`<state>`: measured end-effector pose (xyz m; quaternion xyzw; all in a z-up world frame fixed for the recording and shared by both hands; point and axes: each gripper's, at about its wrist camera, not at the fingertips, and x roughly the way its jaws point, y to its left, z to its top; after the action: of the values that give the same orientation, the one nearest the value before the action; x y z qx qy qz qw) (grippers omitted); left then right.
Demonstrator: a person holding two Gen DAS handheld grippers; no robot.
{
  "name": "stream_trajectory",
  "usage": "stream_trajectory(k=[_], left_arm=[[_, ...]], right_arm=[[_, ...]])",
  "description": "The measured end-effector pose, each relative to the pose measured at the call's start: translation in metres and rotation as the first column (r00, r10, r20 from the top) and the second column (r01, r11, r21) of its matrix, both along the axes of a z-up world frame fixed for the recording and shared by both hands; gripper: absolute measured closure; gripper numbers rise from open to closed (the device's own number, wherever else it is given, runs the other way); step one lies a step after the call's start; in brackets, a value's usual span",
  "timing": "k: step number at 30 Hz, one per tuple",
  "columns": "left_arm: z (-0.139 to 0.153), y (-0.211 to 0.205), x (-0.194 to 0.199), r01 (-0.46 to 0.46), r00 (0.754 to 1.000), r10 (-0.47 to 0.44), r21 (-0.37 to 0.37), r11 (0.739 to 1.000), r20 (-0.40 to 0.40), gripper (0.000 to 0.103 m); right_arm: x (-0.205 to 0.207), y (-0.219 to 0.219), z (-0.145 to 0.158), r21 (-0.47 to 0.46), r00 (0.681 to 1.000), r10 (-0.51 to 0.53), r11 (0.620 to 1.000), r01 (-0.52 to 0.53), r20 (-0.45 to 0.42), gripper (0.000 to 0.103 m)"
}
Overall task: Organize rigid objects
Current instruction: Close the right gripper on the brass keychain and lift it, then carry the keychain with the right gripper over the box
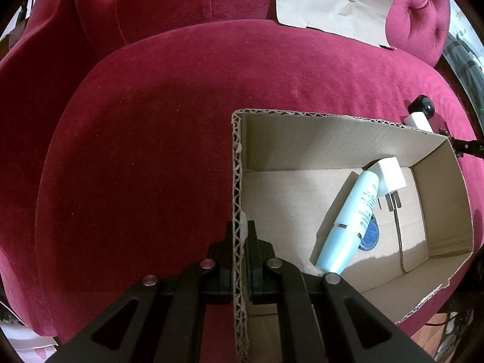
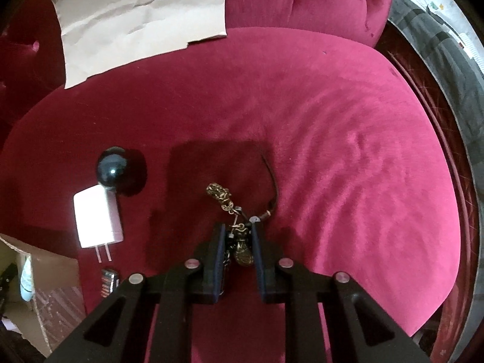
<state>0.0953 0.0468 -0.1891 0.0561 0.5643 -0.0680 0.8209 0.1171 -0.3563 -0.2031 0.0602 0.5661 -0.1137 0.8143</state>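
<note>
On red sofa: left gripper (image 1: 241, 236) clamps cardboard box (image 1: 348, 142) wall; right gripper (image 2: 237, 236) grips brass keychain (image 2: 240, 249) (perhaps lifted).

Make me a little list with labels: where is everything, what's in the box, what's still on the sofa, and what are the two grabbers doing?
place: red velvet sofa seat
box: open cardboard box
in box: pale blue tube; white plug
on sofa: another white charger; dark ball; small dark battery-like thing
left gripper: shut on the box wall
right gripper: shut on brass keychain charm
</note>
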Motion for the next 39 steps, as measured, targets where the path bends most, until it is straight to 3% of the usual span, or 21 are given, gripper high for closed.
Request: stream_trajectory(k=[22,39], left_arm=[[-0.003,-0.001,-0.002,-0.002,1.0,0.002,-0.002,1.0,0.006,0.098],[-0.003,0.002,-0.004,-0.006,1.0,0.006,-0.011,1.0,0.008,0.099]], right_arm=[[-0.037,0.026,0.067,-0.011,0.998,0.01,1.0,-0.01,0.059,0.085],[-0.048,0.088,0.11,-0.002,0.987,0.129,0.992,-0.129,0.094,0.086]])
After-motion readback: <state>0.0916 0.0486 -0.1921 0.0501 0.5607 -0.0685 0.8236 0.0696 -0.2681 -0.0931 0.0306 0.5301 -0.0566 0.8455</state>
